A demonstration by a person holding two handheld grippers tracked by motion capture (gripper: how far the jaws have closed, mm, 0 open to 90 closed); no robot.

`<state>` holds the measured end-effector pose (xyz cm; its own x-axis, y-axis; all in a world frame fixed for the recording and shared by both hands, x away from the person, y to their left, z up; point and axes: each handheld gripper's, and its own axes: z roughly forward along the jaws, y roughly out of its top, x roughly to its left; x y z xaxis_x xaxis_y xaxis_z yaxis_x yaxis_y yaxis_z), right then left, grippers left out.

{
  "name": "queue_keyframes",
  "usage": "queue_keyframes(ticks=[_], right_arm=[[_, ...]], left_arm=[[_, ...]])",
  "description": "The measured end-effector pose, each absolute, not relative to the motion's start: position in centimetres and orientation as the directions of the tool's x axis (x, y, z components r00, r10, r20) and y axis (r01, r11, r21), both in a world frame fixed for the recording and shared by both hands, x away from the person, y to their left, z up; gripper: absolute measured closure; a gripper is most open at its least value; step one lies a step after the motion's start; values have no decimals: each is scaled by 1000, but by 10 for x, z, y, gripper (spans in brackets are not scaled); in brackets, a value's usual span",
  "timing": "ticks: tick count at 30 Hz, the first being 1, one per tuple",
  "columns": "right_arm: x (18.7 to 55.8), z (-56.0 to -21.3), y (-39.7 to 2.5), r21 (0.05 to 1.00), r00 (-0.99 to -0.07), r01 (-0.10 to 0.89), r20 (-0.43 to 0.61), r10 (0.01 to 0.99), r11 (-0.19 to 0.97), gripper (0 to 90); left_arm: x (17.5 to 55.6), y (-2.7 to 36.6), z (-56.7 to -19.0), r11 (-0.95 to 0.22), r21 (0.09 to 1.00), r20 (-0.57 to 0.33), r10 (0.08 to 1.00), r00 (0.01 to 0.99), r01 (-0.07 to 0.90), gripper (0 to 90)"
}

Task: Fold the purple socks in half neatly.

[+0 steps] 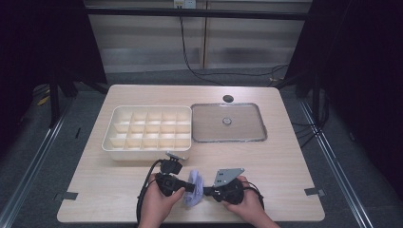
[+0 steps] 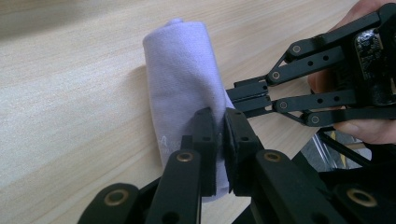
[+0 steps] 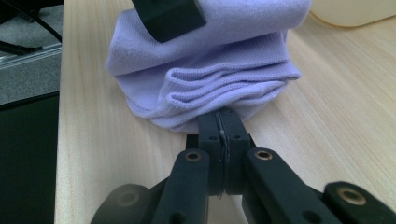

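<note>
My left claw (image 2: 218,122) clamped on lilac sock bundle (image 1: 194,188) | my right claw (image 3: 221,122) pinching its opposite folds | bundle at worktop (image 1: 285,156) near edge | risk: thin bites; uneven pull could unroll it or slip a layer free

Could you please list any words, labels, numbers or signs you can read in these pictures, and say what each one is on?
"A": a white mark on the lilac cloth, next to the left gripper; the smaller print after it is too blurred to read.
The circuit board on the right gripper bears tiny markings, too small to read.
No other text is legible.
</note>
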<state>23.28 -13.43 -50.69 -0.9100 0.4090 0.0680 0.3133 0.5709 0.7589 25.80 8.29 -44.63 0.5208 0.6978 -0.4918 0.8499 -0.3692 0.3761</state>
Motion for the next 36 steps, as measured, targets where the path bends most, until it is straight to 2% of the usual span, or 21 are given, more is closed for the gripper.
queue_keyframes(ticks=[14,36], right_arm=[[231,-507,-130,761,-913,307,65,404,571,894],[231,-507,-130,759,-912,315,75,404,570,882]], left_arm=[[256,76,-449,-395,370,-508,672,539,841,840],[254,67,-456,-394,370,-467,704,535,841,832]])
